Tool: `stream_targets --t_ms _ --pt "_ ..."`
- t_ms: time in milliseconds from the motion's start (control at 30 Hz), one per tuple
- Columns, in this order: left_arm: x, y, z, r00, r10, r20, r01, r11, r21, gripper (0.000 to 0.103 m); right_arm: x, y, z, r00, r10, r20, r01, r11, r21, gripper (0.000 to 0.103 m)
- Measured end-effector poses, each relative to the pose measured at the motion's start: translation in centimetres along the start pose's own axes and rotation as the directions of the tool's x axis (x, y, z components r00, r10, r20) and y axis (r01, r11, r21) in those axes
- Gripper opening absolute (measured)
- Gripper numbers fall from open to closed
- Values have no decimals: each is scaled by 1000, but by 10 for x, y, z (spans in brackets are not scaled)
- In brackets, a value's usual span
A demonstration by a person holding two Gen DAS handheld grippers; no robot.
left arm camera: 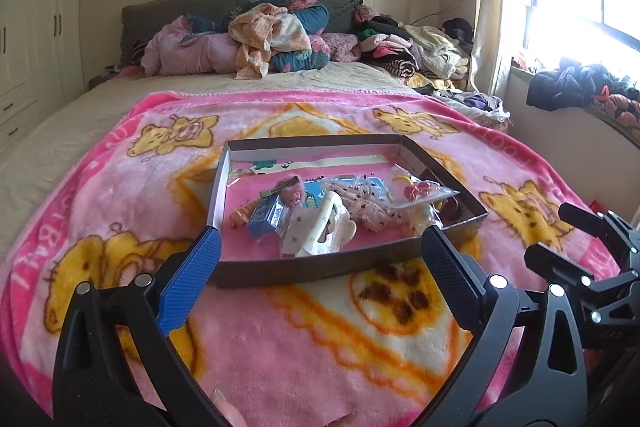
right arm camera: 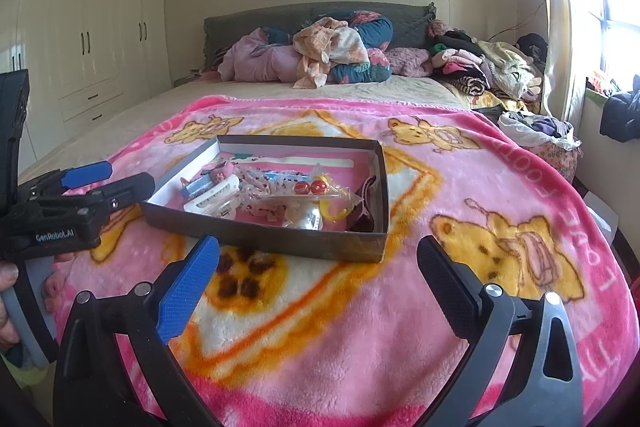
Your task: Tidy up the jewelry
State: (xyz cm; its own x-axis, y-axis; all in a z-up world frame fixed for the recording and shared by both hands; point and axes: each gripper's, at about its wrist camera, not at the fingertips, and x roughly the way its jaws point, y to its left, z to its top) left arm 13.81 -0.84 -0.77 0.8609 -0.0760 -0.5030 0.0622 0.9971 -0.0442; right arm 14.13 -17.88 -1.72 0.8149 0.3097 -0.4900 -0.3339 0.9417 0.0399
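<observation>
Fingers [left arm camera: 192, 279] of our left gripper [left arm camera: 320, 259] stand wide apart and empty, just short of the shallow box [left arm camera: 320, 265] on the pink blanket [left arm camera: 120, 195]; its white hair clip [left arm camera: 324, 227] looks light and stiff, best pinched across its body. From the right, our right gripper [right arm camera: 318, 267] also gapes empty before the box [right arm camera: 280, 239], where red bobbles [right arm camera: 310, 187] in crinkly plastic seem slippery.

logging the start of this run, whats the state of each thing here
left gripper: jaws open, empty, above the blanket
right gripper: jaws open, empty
box: no lid on it, resting on the blanket, cluttered with jewelry
white hair claw: lying in the box
pink blanket: spread over the bed
wardrobe doors: shut
</observation>
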Motion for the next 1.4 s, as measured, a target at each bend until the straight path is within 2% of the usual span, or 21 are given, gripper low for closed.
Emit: stream_targets --t_ms 300,600,900,1167,1400 --pt "-7 0 -8 1000 27 -1 -27 1000 -12 91 -9 0 -6 1000 6 21 -6 1000 8 97" --pt "-16 -5 -20 1000 12 6 -12 1000 -16 91 -18 2 -13 1000 0 28 -1 1000 10 97" --pt "-23 -16 -37 1000 4 23 -4 1000 -14 91 -32 2 -22 997 -23 78 21 1000 19 97" --pt "-32 -25 -44 996 23 84 -23 1000 -3 92 -45 -2 -29 989 -32 144 27 999 35 97" --pt "-33 -25 -45 995 33 94 -32 999 -10 92 -46 -3 -31 989 -26 147 22 999 29 97"
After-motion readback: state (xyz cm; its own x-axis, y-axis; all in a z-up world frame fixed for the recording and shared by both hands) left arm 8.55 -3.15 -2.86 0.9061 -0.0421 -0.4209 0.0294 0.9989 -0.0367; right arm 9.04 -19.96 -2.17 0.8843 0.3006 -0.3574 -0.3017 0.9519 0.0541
